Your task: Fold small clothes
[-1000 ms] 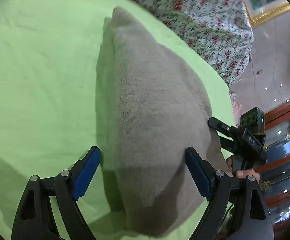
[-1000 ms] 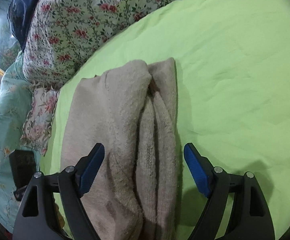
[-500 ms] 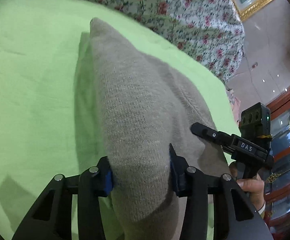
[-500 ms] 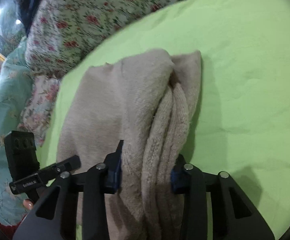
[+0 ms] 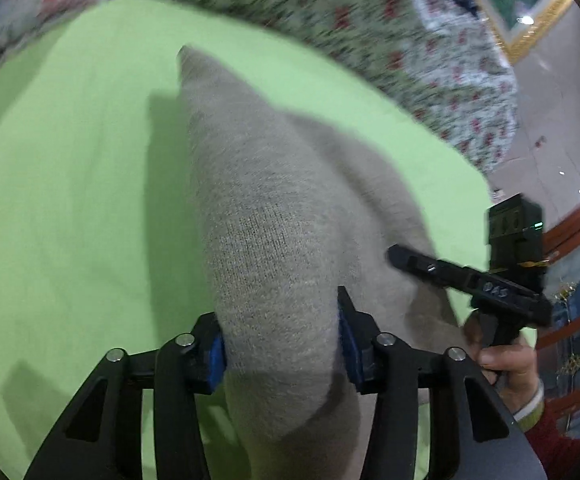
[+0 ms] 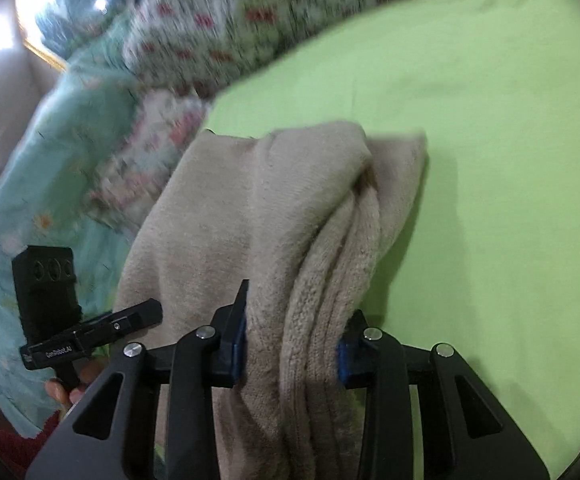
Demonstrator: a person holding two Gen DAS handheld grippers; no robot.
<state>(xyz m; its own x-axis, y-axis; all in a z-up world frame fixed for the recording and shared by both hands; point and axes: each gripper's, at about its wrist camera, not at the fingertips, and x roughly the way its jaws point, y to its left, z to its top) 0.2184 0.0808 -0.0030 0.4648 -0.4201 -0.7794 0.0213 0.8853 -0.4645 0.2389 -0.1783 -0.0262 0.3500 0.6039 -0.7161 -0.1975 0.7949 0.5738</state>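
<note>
Left claw (image 6: 134, 316) marked "GenRobot.AI"; both claws clamp beige garment (image 5: 274, 240).

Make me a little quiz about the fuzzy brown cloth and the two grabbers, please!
1. True or false: the left gripper is shut on the cloth.
2. What colour is the sheet under the cloth? A) blue B) green C) white
3. Fill in: the right gripper pinches the cloth's thick, ______ edge.

Key
1. True: both pads press into the cloth.
2. B, green.
3. Folded: several layers bunch between the pads.
</note>
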